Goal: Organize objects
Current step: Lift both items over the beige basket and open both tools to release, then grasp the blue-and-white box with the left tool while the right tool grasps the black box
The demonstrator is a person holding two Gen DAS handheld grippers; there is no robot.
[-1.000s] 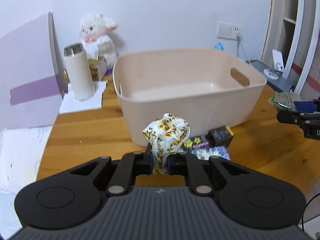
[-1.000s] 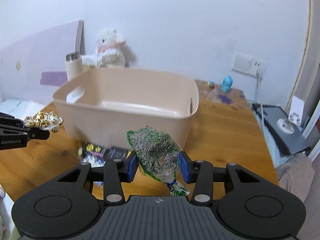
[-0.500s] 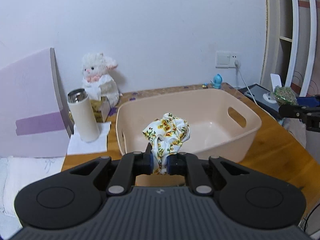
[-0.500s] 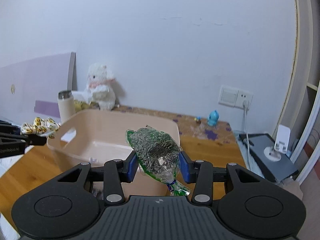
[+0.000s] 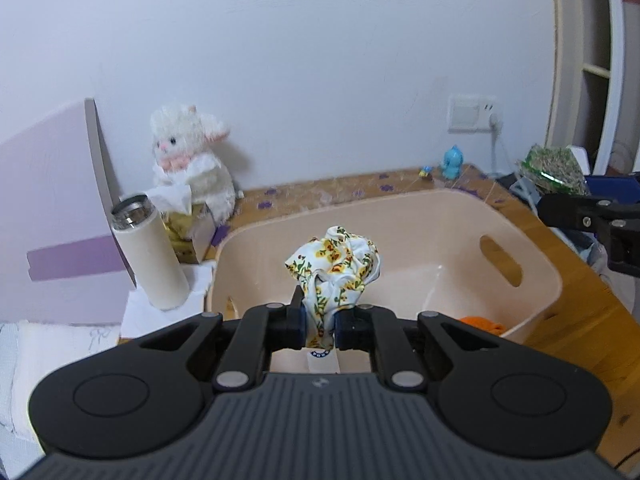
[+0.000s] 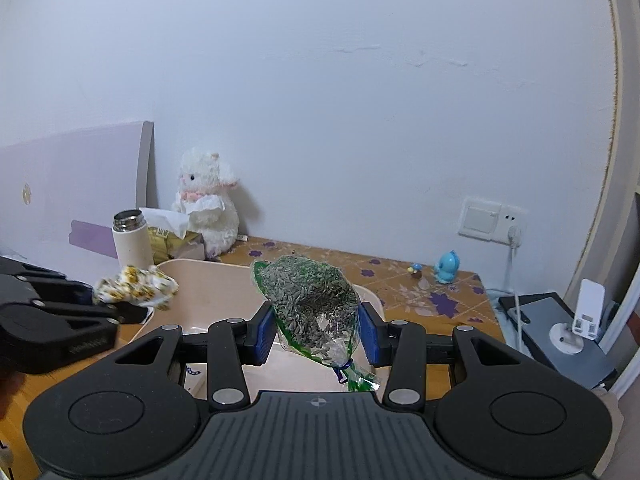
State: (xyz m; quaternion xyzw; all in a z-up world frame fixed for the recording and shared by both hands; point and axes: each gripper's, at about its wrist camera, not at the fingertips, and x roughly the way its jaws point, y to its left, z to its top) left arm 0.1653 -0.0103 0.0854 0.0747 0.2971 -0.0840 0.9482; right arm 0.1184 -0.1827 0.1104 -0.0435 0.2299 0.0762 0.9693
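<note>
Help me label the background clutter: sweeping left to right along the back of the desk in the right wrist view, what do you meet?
White thermos → tissue box → white plush lamb → tiny bird figurine → blue toy figure → wall socket.

Ahead of me a plain white wall (image 6: 320, 100) runs across the room, lightly cracked, with a switch and socket plate (image 6: 491, 220) low on its right and a white cable hanging from it. A lilac panel (image 5: 52, 208) leans at the left. The wooden surface (image 5: 576, 320) carries a purple-flowered cover (image 6: 424, 292) along the wall. White shelving (image 5: 592, 64) stands at the right.
</note>
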